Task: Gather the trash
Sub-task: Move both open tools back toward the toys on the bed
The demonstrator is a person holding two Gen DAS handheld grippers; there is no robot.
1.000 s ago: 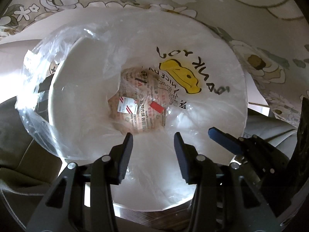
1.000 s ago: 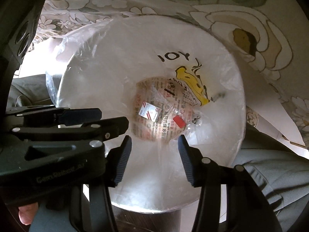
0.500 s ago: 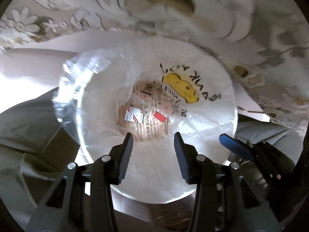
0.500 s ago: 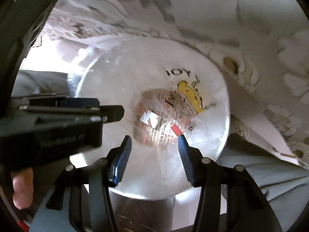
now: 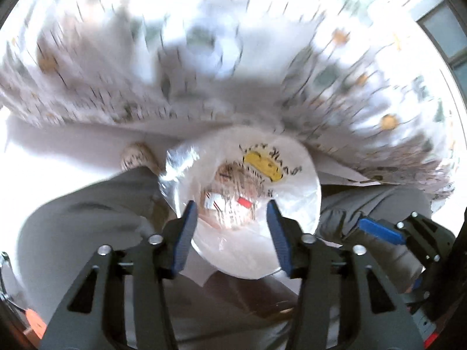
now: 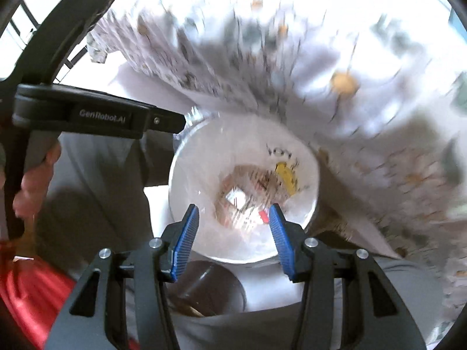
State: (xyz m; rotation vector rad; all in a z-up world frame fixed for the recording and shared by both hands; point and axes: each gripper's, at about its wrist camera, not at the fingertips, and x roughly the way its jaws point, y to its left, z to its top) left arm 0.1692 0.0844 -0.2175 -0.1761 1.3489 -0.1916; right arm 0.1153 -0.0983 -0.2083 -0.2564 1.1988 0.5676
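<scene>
- Both grippers have come up and away since a second ago: the bin (image 5: pixel 256 233) that filled each view sits smaller now, and the flowered cloth (image 5: pixel 204 58) streaks with blur at twelve o'clock.
- Left gripper (image 5: pixel 230 233) has its jaws opening, moderately wide, with nothing gripped; the bin only shows through the gap far below.
- Right gripper (image 6: pixel 232 236) stands at a middling gap, empty too, hanging over the same bin.
- Trash (image 6: pixel 245 201), a crumpled printed wrapper with a red tag, lies at the bottom of the lined bin, so I'd say that piece is collected and both tools are free for the next.
- Liner bag (image 5: pixel 262 163) carries a yellow face and black lettering at one o'clock, too smeared to read.
- "GenRobot.AI" reads clearly on the left tool's body at nine o'clock in the right view.
- Grey trouser legs (image 5: pixel 87 227) flank the bin, steadying it, I'd guess.
</scene>
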